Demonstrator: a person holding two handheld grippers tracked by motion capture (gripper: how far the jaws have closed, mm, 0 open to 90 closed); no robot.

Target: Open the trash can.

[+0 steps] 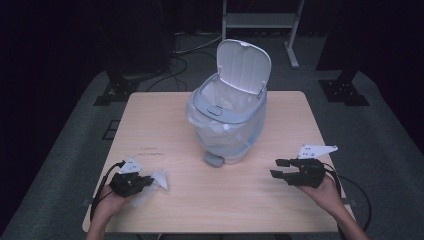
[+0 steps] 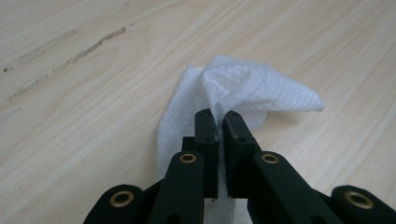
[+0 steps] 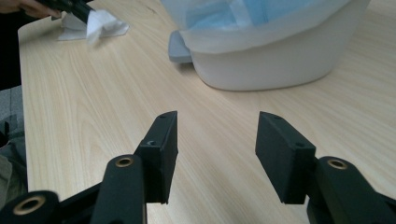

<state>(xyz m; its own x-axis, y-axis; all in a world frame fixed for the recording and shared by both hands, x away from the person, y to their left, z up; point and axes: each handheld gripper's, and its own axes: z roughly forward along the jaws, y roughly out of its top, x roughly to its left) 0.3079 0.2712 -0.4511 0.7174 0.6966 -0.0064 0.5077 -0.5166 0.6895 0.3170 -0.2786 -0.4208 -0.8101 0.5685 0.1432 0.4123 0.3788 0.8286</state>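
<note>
The table point(image 1: 210, 200) is pale wood, and its near edge is cut off at the bottom of the high view. The bin point(image 1: 230, 112) stands at the middle of it toward the far side, lid point(image 1: 245, 62) tipped up and back, a clear liner point(image 1: 200, 112) folded over its rim and down the sides, a grey pedal point(image 1: 214, 159) at its foot facing the person. In the right gripper view the bin's top is cut off, and something blue shows through the liner, too vague to name. The right gripper point(image 1: 280, 168) hovers near the table's right front, well apart from the bin, its 2 jaws spread wide with nothing between them. The left gripper point(image 1: 148, 181) sits at the left front, jaws nearly closed and pinching a fold of the tissue point(image 2: 243, 91), which is white, crumpled and resting on the wood. In the left gripper view the jaws hide the tissue's near part. In the right gripper view the tissue point(image 3: 100, 23) lies far off at upper left, with the hand point(image 3: 28, 5) there cut by the frame.
</note>
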